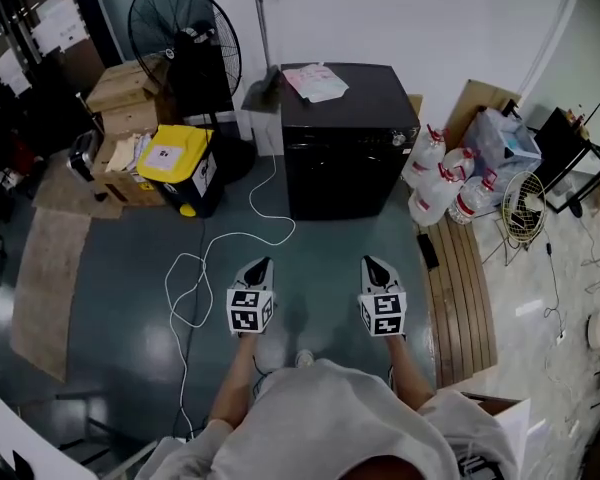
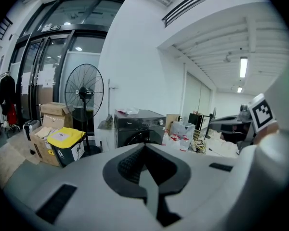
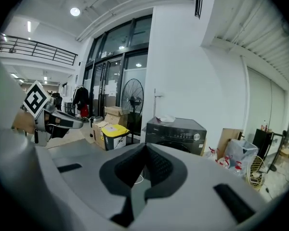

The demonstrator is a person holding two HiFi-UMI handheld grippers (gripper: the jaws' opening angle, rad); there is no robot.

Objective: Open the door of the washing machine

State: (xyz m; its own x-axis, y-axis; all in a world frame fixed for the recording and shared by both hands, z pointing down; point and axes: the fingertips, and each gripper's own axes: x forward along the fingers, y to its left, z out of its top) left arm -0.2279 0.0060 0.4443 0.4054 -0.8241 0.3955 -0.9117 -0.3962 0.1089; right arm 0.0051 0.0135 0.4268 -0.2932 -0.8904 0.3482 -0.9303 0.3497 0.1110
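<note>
At top centre of the head view: washer [image 1: 345, 118], door closed | lower centre: left gripper [image 1: 259, 264] jaws pressed together, empty | right gripper [image 1: 371, 262] beside it, jaws together, empty | both point at washer, well apart from it

On your left stand a fan [image 1: 185, 34], cardboard boxes [image 1: 128, 96] and a yellow-lidded bin [image 1: 177, 158]; on your right, water jugs [image 1: 442, 182].

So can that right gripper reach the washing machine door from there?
Probably not yet. The right gripper hangs well short of the washing machine door, with floor between them. Only a white cable lies nearby, so nothing seems to block a step forward.
</note>
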